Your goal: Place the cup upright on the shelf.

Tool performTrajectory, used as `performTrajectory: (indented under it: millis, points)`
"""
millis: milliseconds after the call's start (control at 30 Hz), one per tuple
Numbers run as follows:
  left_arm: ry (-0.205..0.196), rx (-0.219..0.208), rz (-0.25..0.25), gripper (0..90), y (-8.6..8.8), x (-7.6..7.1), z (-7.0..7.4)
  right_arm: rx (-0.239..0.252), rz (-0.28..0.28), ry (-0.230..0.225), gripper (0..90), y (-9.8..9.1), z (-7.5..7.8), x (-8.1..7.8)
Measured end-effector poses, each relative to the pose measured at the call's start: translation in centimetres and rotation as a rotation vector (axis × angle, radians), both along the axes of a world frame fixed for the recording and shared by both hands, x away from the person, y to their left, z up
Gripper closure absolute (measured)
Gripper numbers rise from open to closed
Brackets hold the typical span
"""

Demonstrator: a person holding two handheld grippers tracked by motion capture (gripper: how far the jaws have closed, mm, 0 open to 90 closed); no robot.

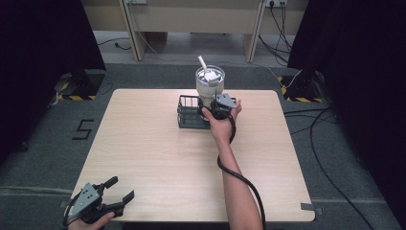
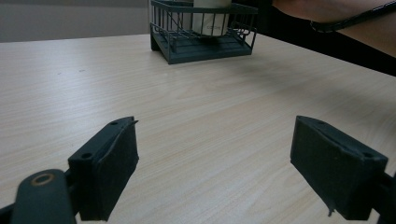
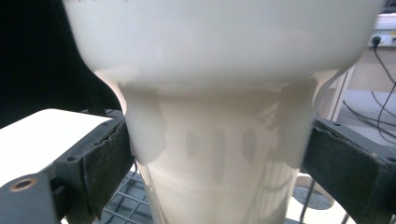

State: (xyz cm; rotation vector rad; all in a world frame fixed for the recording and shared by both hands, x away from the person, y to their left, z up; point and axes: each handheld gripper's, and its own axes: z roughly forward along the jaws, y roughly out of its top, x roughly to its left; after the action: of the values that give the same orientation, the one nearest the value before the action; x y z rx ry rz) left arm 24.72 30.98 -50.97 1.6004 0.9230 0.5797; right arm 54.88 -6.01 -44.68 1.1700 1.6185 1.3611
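My right gripper (image 1: 216, 106) fingers clamp the narrow base of the cream plastic tumbler (image 1: 209, 84) standing in the dark wire basket (image 1: 187, 113); top-heavy, it could tip if lifted crookedly, while my left gripper (image 1: 117, 197) fingers rest open.

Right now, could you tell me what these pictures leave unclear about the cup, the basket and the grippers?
- Cup base: in the right gripper view it is cut off by the bottom edge; in the high view the hand and right gripper cover it.
- Basket contents: too small and partly blocked by the cup.
- Grip: whether the right gripper's pads press the cup cannot be told.
- Cup lid details: too small.
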Motion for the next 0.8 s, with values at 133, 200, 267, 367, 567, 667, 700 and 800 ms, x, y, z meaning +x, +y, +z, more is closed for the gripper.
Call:
performTrajectory:
  millis: [133,200,267,367,567,667,700,800]
  points:
    - [-0.002,0.003,-0.001,14.5,-0.1,0.0,0.0,-0.006,0.001,-0.012,8.6,-0.4,0.4,-0.5]
    - [-0.002,0.006,-0.001,14.5,-0.1,0.0,0.0,-0.012,0.001,-0.010,8.4,-0.6,0.5,-0.8]
    - [-0.003,0.006,-0.002,14.5,-0.1,0.0,0.0,-0.015,0.001,-0.011,9.2,-0.8,0.6,-1.1]
    - [-0.003,0.008,-0.002,14.5,-0.1,0.0,0.0,-0.017,0.006,-0.012,9.4,-1.1,0.7,-1.5]
    - [-0.006,0.008,-0.003,14.5,-0.2,0.0,0.0,-0.027,0.007,-0.014,9.4,-1.7,0.8,-2.2]
    - [-0.005,0.008,-0.003,14.5,-0.2,0.0,0.0,-0.033,0.009,-0.015,9.4,-2.0,1.0,-2.5]
    - [-0.006,0.009,-0.002,14.4,-0.2,0.0,0.1,-0.036,0.008,-0.015,9.4,-2.1,1.0,-2.6]
    - [-0.007,0.009,-0.002,14.5,-0.2,-0.1,0.1,-0.035,0.007,-0.012,9.5,-2.4,1.0,-2.9]
